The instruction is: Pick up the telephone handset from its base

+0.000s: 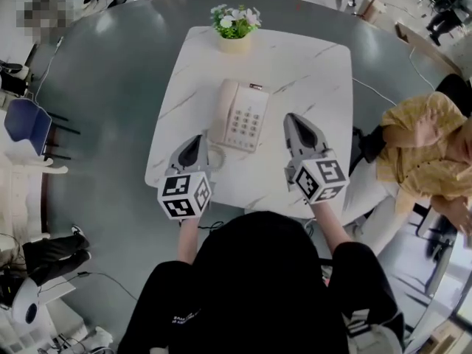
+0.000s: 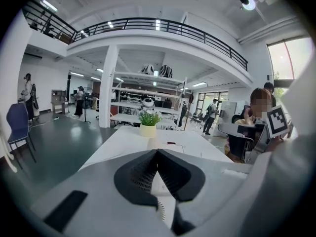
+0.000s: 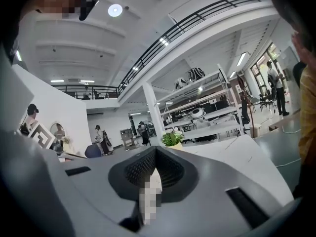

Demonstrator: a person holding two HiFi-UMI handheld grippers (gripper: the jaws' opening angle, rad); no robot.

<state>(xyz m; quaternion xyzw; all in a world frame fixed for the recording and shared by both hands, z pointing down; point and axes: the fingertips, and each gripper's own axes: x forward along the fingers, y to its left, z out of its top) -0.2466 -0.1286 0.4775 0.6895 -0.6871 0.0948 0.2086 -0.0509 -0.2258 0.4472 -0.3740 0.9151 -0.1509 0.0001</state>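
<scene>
A cream telephone (image 1: 240,115) lies in the middle of the white marble table (image 1: 310,72), its handset (image 1: 223,108) resting on the left side of the base. My left gripper (image 1: 197,141) is shut and empty, just near and left of the phone, beside its cord. My right gripper (image 1: 294,119) is shut too, a little right of the keypad, touching nothing. In the left gripper view the jaws (image 2: 157,152) meet with the phone (image 2: 168,146) just beyond them. In the right gripper view the jaws (image 3: 156,150) meet over the table (image 3: 247,154).
A potted plant (image 1: 235,23) stands at the table's far edge, also seen as the plant (image 2: 148,122) and plant (image 3: 173,138) in the gripper views. A person in a yellow shirt (image 1: 424,142) sits at the right. A blue chair (image 1: 26,125) stands at the left.
</scene>
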